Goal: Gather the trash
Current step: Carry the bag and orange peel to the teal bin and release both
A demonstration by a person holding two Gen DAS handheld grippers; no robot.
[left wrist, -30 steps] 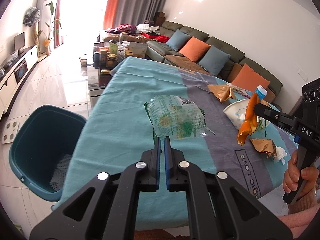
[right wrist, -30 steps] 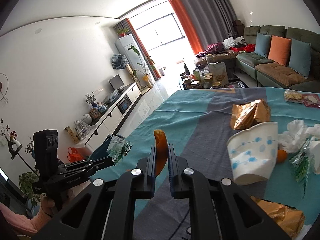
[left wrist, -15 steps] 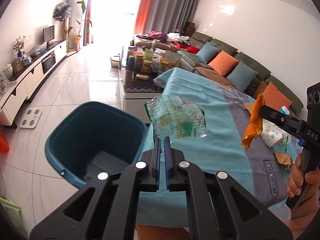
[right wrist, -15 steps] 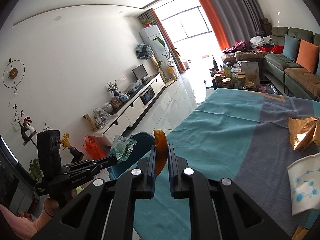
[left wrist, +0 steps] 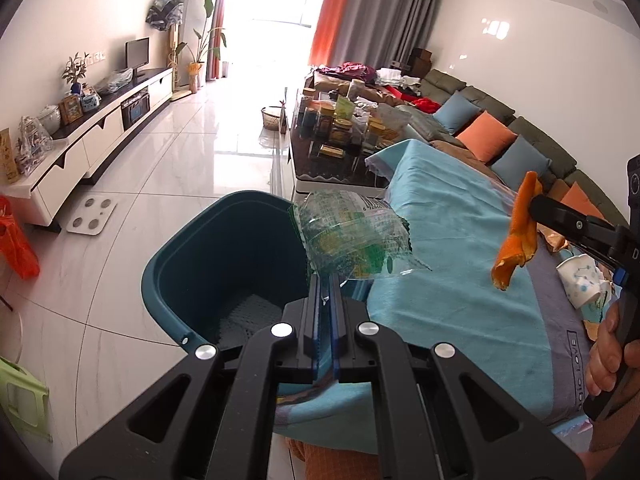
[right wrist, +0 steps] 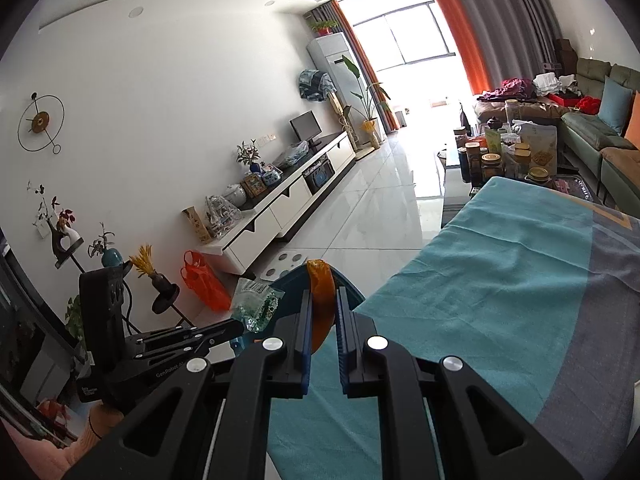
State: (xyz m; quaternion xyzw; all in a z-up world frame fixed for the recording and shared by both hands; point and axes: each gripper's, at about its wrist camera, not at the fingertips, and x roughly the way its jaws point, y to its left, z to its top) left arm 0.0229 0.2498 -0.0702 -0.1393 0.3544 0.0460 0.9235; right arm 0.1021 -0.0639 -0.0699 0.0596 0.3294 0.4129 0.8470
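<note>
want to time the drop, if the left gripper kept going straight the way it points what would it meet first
Probably the teal bin: the left gripper, shut on the clear green wrapper, aims down near the bin's table-side rim. Depth is unclear, so the bin's wall or the tablecloth edge might come first.

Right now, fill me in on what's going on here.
A person is clearing trash off the table with a handheld gripper in each hand. The left gripper is shut on a clear green-printed wrapper, held by the rim of the teal bin on the floor. The right gripper is shut on an orange peel, over the table's edge near the bin. A paper cup and other scraps remain on the table.
</note>
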